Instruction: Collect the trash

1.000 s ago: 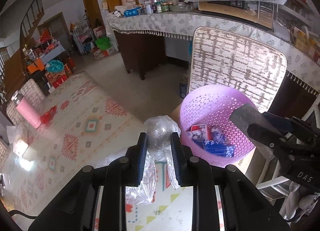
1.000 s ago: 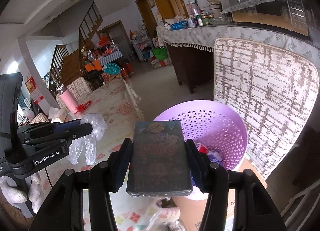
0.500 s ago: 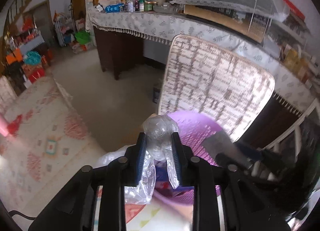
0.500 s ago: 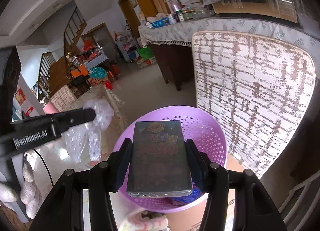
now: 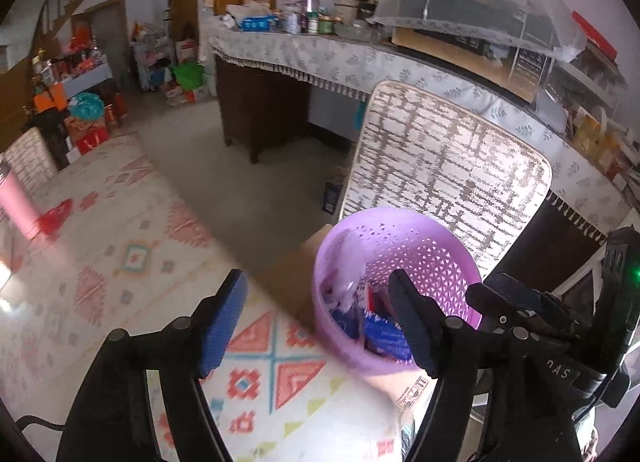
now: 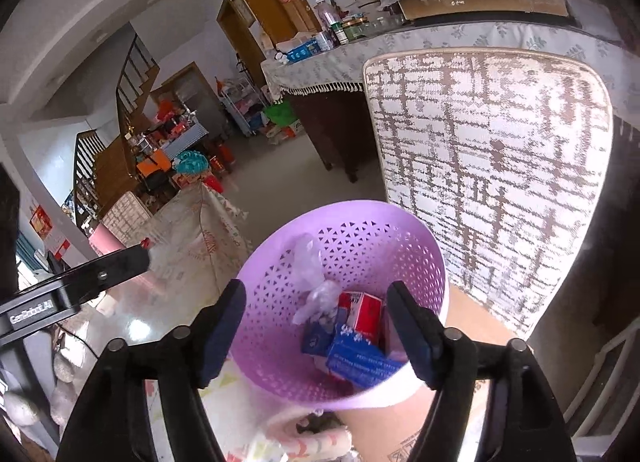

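Purple basket point(image 6: 360, 246) is standing upright on the floor, mouth pointing up, long axis vertical, just in front of a patterned chair back point(image 6: 488, 166).

Clear plastic bag point(image 6: 310, 274) is lying inside against the near-left wall, crumpled, long axis running roughly top to bottom in the right wrist view. Below it a red-and-white carton point(image 6: 362, 312) and blue packets point(image 6: 356, 358) are lying flat at the bottom, tilted every which way.

Left gripper point(image 5: 320, 326): jaws opening, fingers spread wide, nothing between the pads. In its own view it is hanging above the basket's left rim.

Right gripper point(image 6: 316, 334): jaws also opening, spread wide, nothing pinched, sitting directly over the basket mouth.

Hard to make out: the bag in the left wrist view is just a motion-blurred pale smear point(image 5: 348, 262). Print on the packets is unreadable. The basket's base is cut off behind the right gripper's fingers. Something pale with a pink print at the bottom of the right view is unidentifiable.

Surface: patterned rug point(image 5: 132, 262) over a beige tiled floor point(image 5: 224, 182). Room: long counter point(image 5: 360, 58) with a leaf-print cloth, cluttered; staircase point(image 6: 120, 110) at the back.
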A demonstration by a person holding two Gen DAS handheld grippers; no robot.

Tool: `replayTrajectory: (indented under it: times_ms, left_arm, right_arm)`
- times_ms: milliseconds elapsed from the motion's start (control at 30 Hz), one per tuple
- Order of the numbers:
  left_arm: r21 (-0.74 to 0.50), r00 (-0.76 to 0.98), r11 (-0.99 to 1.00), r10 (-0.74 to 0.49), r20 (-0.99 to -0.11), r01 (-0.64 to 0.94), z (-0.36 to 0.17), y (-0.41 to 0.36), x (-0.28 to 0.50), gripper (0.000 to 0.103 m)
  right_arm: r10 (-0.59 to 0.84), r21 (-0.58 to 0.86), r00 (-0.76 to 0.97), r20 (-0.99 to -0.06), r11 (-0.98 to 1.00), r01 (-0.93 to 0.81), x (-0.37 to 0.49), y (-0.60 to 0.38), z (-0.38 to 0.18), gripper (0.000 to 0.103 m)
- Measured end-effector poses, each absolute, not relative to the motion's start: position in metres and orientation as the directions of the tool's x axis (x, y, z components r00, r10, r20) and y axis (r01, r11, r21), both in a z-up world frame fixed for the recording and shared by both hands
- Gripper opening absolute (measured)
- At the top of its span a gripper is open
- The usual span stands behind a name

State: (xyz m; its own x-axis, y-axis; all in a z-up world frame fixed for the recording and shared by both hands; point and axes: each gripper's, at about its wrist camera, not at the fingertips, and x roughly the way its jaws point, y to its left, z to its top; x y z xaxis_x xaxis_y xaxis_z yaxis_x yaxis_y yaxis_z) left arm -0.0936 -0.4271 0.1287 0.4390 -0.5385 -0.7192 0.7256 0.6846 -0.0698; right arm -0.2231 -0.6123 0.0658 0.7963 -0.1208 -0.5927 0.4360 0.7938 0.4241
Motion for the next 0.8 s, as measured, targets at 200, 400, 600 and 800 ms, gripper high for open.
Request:
replayTrajectory:
  times_ms: [200,400,600,800]
  left_arm:
    - [-0.067,0.493,0.705,-0.558,-0.667,0.706,0.142,-0.38,-0.122,0.079]
    - [-0.006,0.589,0.741,-0.537,-0.604,0.671,0.149,-0.339,-0.154,0.082]
    - [0.044,0.71,0.795,-0.514,-0.481,0.605,0.163,-0.291,-0.189,0.096]
    - [0.09,0.828,0.858,-0.452,-0.333,0.505,0.175,-0.248,-0.224,0.103]
  right_arm:
    - [-0.212,0.401,0.805,-0.554,0.779,0.481,-0.249,-0.59,0.068,0.094]
    - [-0.156,0.454,0.816,-0.557,0.765,0.456,-0.269,-0.565,0.064,0.094]
    - [-0.193,0.378,0.811,-0.552,0.809,0.449,-0.284,-0.524,0.077,0.094]
    - [-0.2,0.354,0.823,-0.531,0.83,0.431,-0.298,-0.492,0.088,0.094]
